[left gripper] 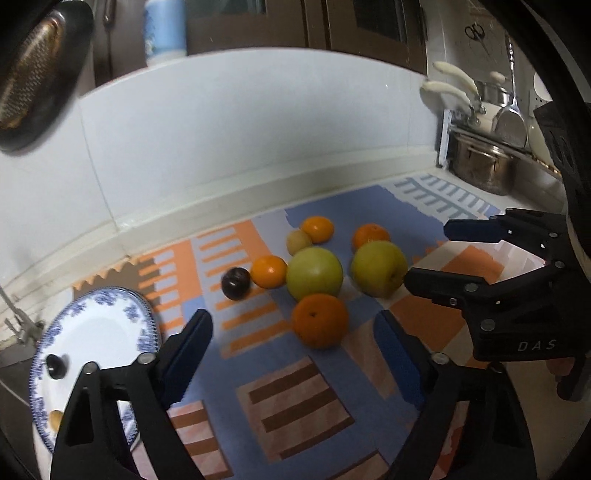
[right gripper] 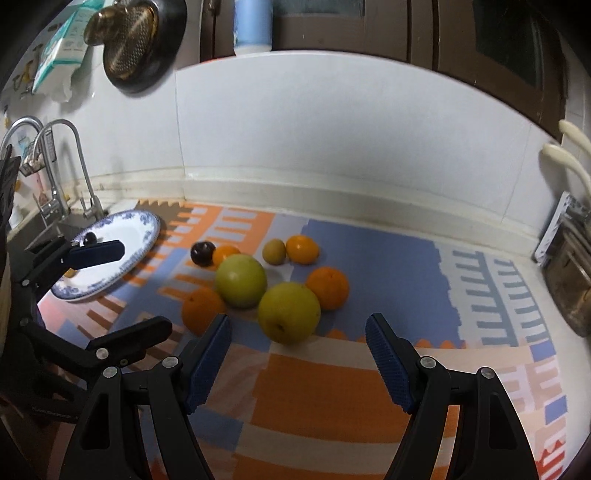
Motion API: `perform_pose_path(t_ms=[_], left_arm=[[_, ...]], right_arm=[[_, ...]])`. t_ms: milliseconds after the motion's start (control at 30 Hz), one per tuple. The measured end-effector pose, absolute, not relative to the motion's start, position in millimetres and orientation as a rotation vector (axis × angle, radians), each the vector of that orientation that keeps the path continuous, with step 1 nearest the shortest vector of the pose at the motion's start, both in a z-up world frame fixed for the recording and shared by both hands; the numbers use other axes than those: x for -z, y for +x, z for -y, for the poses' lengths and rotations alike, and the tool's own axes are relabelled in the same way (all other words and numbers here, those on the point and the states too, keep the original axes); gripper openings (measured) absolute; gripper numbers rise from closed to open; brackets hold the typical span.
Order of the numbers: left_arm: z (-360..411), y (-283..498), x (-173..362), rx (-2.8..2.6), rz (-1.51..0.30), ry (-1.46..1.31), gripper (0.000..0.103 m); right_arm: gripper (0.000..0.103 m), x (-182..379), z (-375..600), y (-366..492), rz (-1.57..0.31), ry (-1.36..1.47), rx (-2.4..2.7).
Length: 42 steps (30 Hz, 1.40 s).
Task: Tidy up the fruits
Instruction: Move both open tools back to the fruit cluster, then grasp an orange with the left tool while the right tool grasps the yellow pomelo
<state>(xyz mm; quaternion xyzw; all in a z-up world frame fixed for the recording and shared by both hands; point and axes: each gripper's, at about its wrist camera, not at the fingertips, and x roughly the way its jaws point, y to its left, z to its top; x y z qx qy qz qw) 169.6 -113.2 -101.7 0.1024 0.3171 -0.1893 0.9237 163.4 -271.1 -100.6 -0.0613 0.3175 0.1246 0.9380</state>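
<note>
Evidently both grippers were lining up picks: the left gripper point(left gripper: 295, 350) hung open and empty just short of the nearest orange point(left gripper: 319, 320), the right gripper point(right gripper: 297, 354) likewise before a green apple point(right gripper: 289, 312). The plate point(left gripper: 96, 325), at nine o'clock of the pile, held two small fruits; each pair of jaws next needed to straddle its fruit squarely.

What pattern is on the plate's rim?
A blue floral pattern on white, on the plate; clearest in the right wrist view.

Patterned mat point(right gripper: 332, 387), white tiled wall point(right gripper: 332, 140), faucet point(right gripper: 74, 162), steel pot point(left gripper: 482, 166), hanging scissors point(left gripper: 476, 33)
</note>
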Motion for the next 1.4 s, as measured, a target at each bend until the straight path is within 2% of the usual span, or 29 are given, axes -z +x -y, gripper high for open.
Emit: perform_pose_path(t_ms=[233,600,733,900,1400], left_arm=[[117.6,189.0,118.1,0.455,-0.753,0.188,0.065],[120.9,202.7,121.8,0.494,-0.782,0.168,0.052],[123.4,204.6,122.9,0.529,-0.799,0.147,0.041],[122.9,203.5,122.2,0.523,-0.8,0.144,0.04],[97.9,185.7,100.3,0.426,-0.729,0.091,0.04]], right_arm=[[0.072,121.2,272.0,181.6,-0.712,-0.106,-0.294],[0.058,133.2,269.1,200.0,-0.757,-0.077,-0.356],[0.053,133.8,265.6,205.2,-0.763,-0.079,-0.365],[0.05,133.0,266.6,206.9,-0.764,-0.071,-0.359],[0.05,114.6,255.3,184.6,-0.723,-0.061,-0.337]])
